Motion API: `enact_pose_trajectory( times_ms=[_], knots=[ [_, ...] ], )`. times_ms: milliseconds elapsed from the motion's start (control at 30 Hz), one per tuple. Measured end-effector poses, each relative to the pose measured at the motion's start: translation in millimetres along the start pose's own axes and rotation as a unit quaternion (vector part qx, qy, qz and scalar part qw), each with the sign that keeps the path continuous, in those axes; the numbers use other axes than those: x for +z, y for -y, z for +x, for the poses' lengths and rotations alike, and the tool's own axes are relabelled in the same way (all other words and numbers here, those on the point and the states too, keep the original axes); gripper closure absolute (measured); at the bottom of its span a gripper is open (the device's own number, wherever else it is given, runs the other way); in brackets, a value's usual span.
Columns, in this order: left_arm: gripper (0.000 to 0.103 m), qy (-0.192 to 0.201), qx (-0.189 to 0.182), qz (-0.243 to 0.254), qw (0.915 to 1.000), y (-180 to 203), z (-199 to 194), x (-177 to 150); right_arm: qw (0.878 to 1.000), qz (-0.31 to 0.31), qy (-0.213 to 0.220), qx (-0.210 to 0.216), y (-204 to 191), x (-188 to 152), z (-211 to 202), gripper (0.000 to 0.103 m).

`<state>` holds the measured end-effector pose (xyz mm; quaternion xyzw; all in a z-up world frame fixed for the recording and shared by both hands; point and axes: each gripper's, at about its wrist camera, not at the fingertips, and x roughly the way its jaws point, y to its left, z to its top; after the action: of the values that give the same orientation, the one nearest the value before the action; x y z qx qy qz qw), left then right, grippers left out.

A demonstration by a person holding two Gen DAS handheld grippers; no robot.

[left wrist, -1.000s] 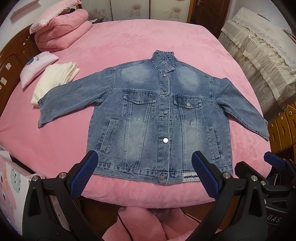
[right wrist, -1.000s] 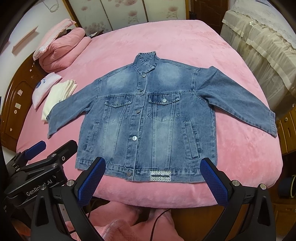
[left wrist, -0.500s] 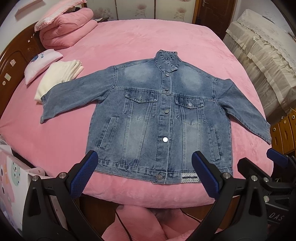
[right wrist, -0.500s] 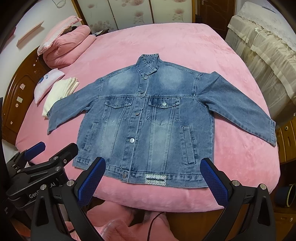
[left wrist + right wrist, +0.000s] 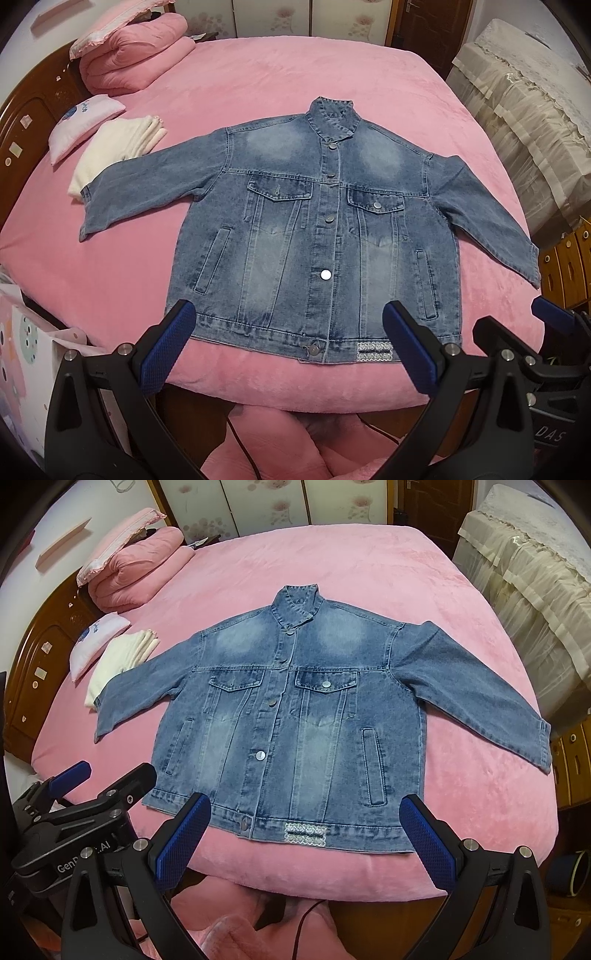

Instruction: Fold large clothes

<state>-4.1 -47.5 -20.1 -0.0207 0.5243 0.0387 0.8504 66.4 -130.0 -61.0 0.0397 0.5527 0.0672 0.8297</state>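
Note:
A blue denim jacket lies flat and buttoned on the pink bed, front up, both sleeves spread out, hem toward me. It also shows in the right wrist view. My left gripper is open and empty, hovering just before the hem near the bed's front edge. My right gripper is open and empty, also just before the hem. Each gripper shows at the side of the other's view: the right one and the left one.
A folded pink quilt, a small pillow and a folded cream cloth lie at the bed's far left by the wooden headboard. A covered piece of furniture stands right. A wooden cabinet is beside it.
Both grippers have moved forward toward the jacket, so it looks larger and nearer. Both stay open. The jacket has not moved.

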Motion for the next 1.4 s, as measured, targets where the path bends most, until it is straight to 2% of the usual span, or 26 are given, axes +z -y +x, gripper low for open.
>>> enact_pose_trajectory(
  times_ms=[700,967,1133,1233,1333,1400],
  knots=[
    [0.002,-0.007,-0.001,-0.013,0.9999,-2.3,0.9,-4.4,1.0,-0.015,0.0,-0.006,1.3,5.0,-0.6,0.0],
    [0.002,-0.011,0.004,-0.04,0.9991,-24.1,4.7,-5.9,0.999,-0.048,0.004,-0.015,-20.4,16.3,5.2,0.0],
    [0.002,-0.02,0.006,-0.063,0.9978,-53.7,8.6,-9.2,0.996,-0.084,0.011,-0.038,-53.4,27.3,6.5,0.0],
    [0.002,-0.017,0.003,-0.096,0.9953,-87.2,10.6,-7.9,0.992,-0.116,-0.004,-0.047,-86.7,41.3,11.7,0.0],
    [0.002,-0.031,-0.008,-0.143,0.9891,-131.6,22.9,-4.1,0.992,-0.119,-0.016,-0.047,-121.8,61.6,19.4,0.0],
    [0.002,-0.044,-0.02,-0.186,0.9815,-171.5,39.6,1.0,0.991,-0.121,-0.022,-0.052,-150.3,79.1,28.0,0.0]
  ],
)
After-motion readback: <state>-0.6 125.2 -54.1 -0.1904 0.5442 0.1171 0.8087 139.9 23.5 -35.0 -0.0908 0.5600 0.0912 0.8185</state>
